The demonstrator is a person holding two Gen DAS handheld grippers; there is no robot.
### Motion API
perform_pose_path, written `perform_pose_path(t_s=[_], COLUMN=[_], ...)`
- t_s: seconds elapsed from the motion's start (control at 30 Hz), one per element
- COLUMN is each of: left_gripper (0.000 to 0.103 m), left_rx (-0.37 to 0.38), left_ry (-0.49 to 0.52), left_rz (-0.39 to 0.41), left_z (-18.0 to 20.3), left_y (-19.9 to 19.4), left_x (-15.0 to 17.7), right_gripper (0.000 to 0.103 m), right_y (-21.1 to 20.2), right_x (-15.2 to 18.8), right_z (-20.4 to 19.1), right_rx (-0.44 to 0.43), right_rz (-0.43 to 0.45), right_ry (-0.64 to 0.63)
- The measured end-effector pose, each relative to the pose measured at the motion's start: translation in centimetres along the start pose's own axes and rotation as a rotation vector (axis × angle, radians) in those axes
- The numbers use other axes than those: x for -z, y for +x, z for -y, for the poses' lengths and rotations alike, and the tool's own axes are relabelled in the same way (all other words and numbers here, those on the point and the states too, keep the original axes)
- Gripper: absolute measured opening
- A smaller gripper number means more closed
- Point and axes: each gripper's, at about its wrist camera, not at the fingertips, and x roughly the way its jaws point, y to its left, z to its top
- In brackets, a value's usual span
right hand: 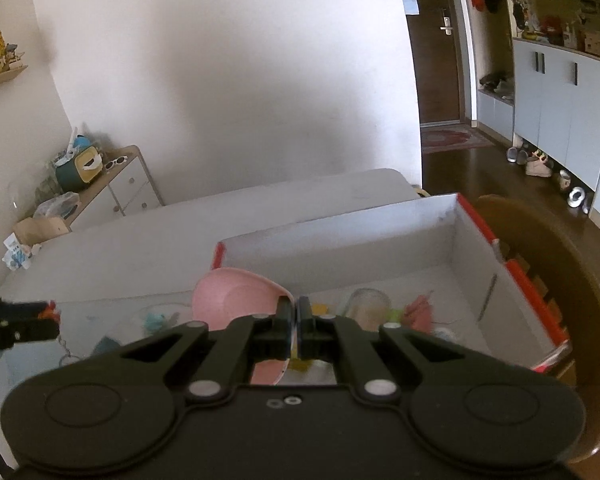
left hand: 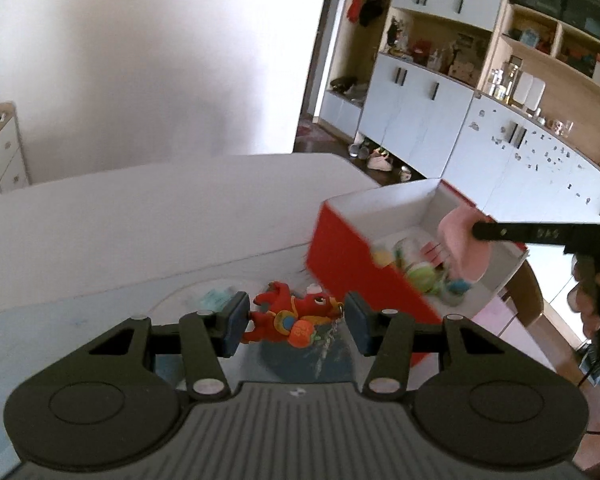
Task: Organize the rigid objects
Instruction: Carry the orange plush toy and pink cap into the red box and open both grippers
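Note:
A red toy figure with orange and blue parts lies on the glass table between the pads of my left gripper, which is open around it. A red box with a white inside stands at the right and holds several small toys and a clear jar. My right gripper is shut on the rim of a pink bowl and holds it over the box's near left corner. The bowl and right gripper also show in the left wrist view.
A white sofa back runs behind the table. A small teal item and another blue piece lie on the glass. A wooden chair stands right of the box. Cabinets and shoes line the far right wall.

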Motion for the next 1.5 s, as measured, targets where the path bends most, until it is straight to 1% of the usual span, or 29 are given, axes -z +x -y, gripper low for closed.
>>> perform_pose_path(t_s=[0.3, 0.5, 0.6, 0.67, 0.87, 1.1, 1.33, 1.47, 1.5], left_gripper=[0.051, 0.051, 0.051, 0.051, 0.051, 0.051, 0.052, 0.052, 0.052], left_rx=[0.063, 0.09, 0.083, 0.077, 0.013, -0.046, -0.078, -0.077, -0.078], left_ry=[0.091, 0.127, 0.144, 0.143, 0.139, 0.152, 0.133, 0.117, 0.114], left_rz=[0.008, -0.029, -0.055, -0.083, -0.154, -0.225, -0.285, -0.314, -0.324], left_z=[8.2, 11.9, 13.5, 14.0, 15.0, 15.9, 15.9, 15.7, 15.7], left_y=[4.9, 8.7, 10.8, 12.6, 17.4, 22.0, 24.6, 25.3, 25.5], left_x=[-3.9, -5.8, -6.1, -6.2, -6.3, -6.7, -6.8, -6.7, -6.6], right_gripper=[0.002, 0.002, 0.002, 0.002, 0.002, 0.002, 0.005, 0.01, 0.013], right_y=[-0.4, 0.1, 0.7, 1.3, 2.9, 3.9, 4.5, 4.5, 4.5], right_x=[-0.4, -0.5, -0.3, -0.1, 0.3, 0.6, 0.9, 1.0, 1.0], right_z=[5.6, 7.8, 8.4, 8.6, 8.2, 8.4, 8.1, 8.5, 8.6], right_rx=[0.037, 0.052, 0.055, 0.057, 0.03, 0.001, -0.025, -0.031, -0.03], right_rz=[-0.018, -0.039, -0.056, -0.074, -0.128, -0.177, -0.207, -0.212, -0.212], right_ry=[-0.013, -0.033, -0.044, -0.056, -0.098, -0.133, -0.158, -0.16, -0.157])
